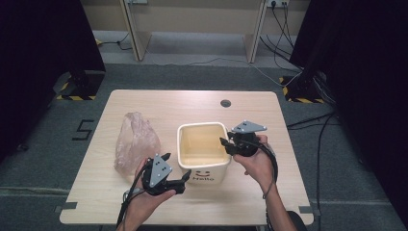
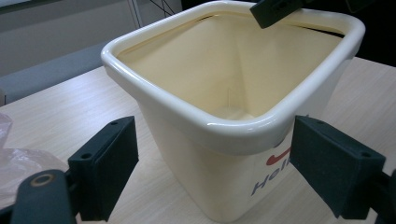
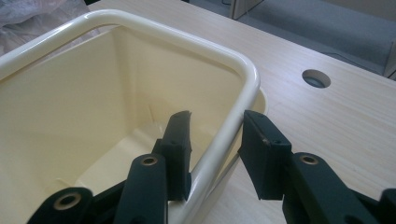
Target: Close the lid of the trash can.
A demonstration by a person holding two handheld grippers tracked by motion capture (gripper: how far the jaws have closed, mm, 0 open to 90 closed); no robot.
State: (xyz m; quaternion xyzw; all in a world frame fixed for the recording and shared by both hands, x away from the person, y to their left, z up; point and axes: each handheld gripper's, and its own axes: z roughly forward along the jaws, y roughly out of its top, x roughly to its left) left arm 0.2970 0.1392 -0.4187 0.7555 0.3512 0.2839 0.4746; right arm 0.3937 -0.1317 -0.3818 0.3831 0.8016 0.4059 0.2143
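A cream square bin [image 1: 202, 126] with "Hello" printed on its front stands upright and empty in the middle of the wooden table [image 1: 159, 101]. My right gripper [image 1: 225, 146] straddles the bin's right rim [image 3: 247, 79], one jaw inside and one outside. Its jaws stand apart from the wall with small gaps, so it is open. My left gripper [image 1: 177, 167] is low at the bin's front left corner. It is open wide with the bin's corner [image 2: 233, 135] between its jaws, untouched. One right fingertip [image 2: 275, 10] shows over the far rim.
A crumpled clear plastic bag [image 1: 136, 142] lies on the table left of the bin, close to my left hand. A round cable hole [image 1: 225, 103] sits near the table's far edge. Dark stands and cables [image 1: 308, 82] flank the table on the floor.
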